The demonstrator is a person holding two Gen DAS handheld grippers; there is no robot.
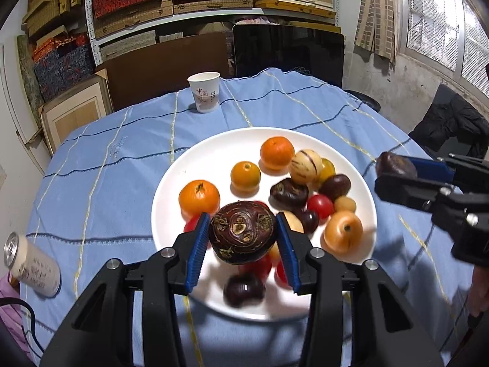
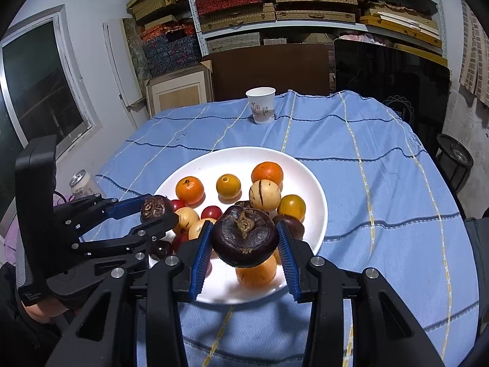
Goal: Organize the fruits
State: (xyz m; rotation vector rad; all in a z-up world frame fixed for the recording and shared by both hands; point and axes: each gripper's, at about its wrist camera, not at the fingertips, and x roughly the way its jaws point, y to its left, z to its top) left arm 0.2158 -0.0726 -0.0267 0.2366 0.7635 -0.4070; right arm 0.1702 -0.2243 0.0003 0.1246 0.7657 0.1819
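Note:
A white plate (image 1: 195,165) on the blue tablecloth holds several fruits: oranges (image 1: 276,152), a striped pale melon (image 1: 305,166), red tomatoes (image 1: 320,205) and dark brown fruits (image 1: 288,192). My left gripper (image 1: 243,238) is shut on a dark brown round fruit (image 1: 243,232) held above the plate's near side. My right gripper (image 2: 244,241) is shut on another dark brown fruit (image 2: 244,235) above the plate (image 2: 311,183). The left gripper shows in the right wrist view (image 2: 152,214), the right gripper in the left wrist view (image 1: 397,171).
A paper cup (image 1: 204,91) stands at the table's far side, also seen in the right wrist view (image 2: 261,105). A drink can (image 1: 30,263) lies at the left edge. Shelves with boxes and a dark monitor (image 1: 287,52) stand behind the table.

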